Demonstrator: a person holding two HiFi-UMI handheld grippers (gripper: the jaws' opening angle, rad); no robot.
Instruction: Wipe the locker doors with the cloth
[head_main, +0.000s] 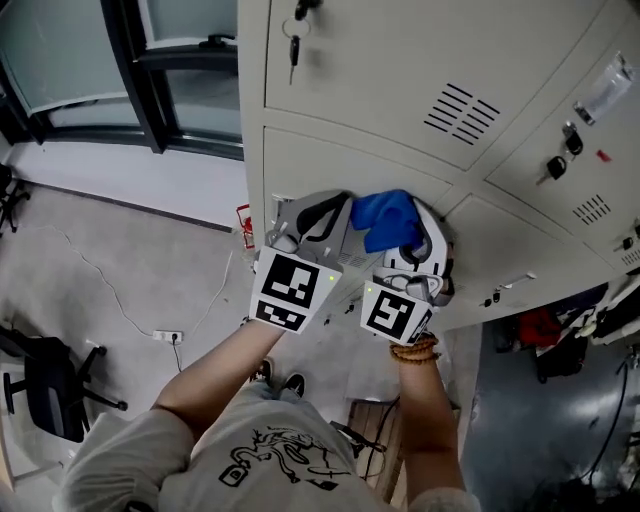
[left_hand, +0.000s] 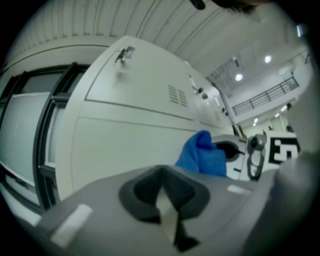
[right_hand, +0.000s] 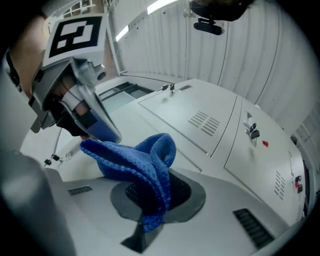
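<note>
A blue cloth (head_main: 388, 218) hangs bunched from my right gripper (head_main: 405, 232), which is shut on it just in front of the beige locker doors (head_main: 350, 80). In the right gripper view the cloth (right_hand: 142, 167) rises out of the closed jaws and folds over to the left. My left gripper (head_main: 312, 222) is held close beside it on the left, shut with nothing in it. From the left gripper view the cloth (left_hand: 202, 154) and the right gripper (left_hand: 252, 155) show to the right, against a lower locker door (left_hand: 125, 145).
Keys (head_main: 293, 45) hang from a lock on the upper door, and more locks (head_main: 556, 166) sit further right. A dark-framed window (head_main: 150, 70) is at the left. Below are a black chair (head_main: 50, 385), a floor socket with cable (head_main: 168, 336) and a wooden stool (head_main: 375, 435).
</note>
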